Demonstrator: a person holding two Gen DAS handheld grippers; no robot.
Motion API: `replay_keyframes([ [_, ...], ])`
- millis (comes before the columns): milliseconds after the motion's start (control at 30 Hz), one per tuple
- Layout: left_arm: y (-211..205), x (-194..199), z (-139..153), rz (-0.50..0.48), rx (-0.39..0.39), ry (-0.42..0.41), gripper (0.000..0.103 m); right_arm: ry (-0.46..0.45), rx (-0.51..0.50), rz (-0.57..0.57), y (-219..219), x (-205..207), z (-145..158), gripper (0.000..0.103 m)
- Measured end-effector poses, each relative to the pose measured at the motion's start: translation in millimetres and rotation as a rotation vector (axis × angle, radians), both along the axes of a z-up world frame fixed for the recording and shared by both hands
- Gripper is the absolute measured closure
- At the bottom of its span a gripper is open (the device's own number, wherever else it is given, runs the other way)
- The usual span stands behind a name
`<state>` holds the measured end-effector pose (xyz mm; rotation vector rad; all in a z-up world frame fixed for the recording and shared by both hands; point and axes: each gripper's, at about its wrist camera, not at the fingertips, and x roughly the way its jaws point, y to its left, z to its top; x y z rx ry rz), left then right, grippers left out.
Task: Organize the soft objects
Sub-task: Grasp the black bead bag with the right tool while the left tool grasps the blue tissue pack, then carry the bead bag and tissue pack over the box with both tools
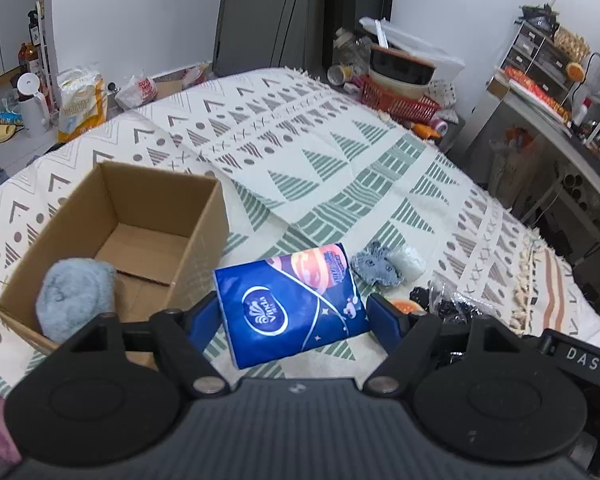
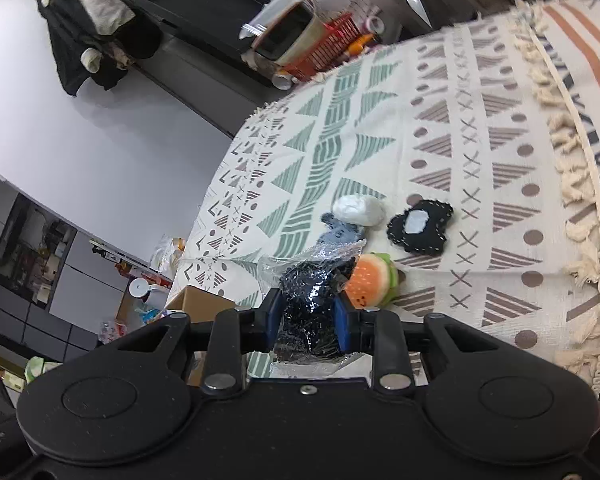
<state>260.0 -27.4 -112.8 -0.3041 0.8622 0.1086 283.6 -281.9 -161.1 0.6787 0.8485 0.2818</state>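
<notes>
Left gripper (image 1: 292,316) clamped on a blue Vinda tissue pack (image 1: 290,304), blue fingers (image 1: 384,322) pressed to both of its long sides, pack lifted clear above the patterned bedspread (image 1: 380,168). Just left of it, an open cardboard box (image 1: 140,216) on the bed, with a pale blue fluffy roll (image 1: 74,298) resting in its near-left corner. Just right of the pack, a grey knitted piece (image 1: 374,270) touching a white wrapped bundle (image 1: 406,262). Farther back, past the far edge of the bed, a red basket (image 1: 396,98) stacked with bowls.

Right gripper (image 2: 307,320) narrowed onto a black sparkly item in a clear plastic bag (image 2: 310,300), blue pads squeezing it from either side, crinkled film spilling out above and below. Touching the bag on the right, a small plush burger (image 2: 374,280) lying on the bedspread. Beyond that, a black felt patch with a white centre (image 2: 420,226), set apart from the burger. Left of the patch, the white bundle (image 2: 360,210) again, with the grey knitted piece (image 2: 342,234) against it. Corner of the cardboard box (image 2: 200,300) peeking in at the near left.
</notes>
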Motion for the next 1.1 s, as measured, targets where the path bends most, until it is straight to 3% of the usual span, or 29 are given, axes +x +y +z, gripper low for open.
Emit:
replay_keyframes([
  [733, 84, -25, 44, 0.044, -0.054, -0.101, 0.026, -0.081, -0.059, 0.043, 79, -25, 46, 0.075],
  [1100, 138, -29, 41, 0.106, -0.081, -0.092, 0.026, -0.095, -0.07, 0.101, 127, -22, 56, 0.075],
])
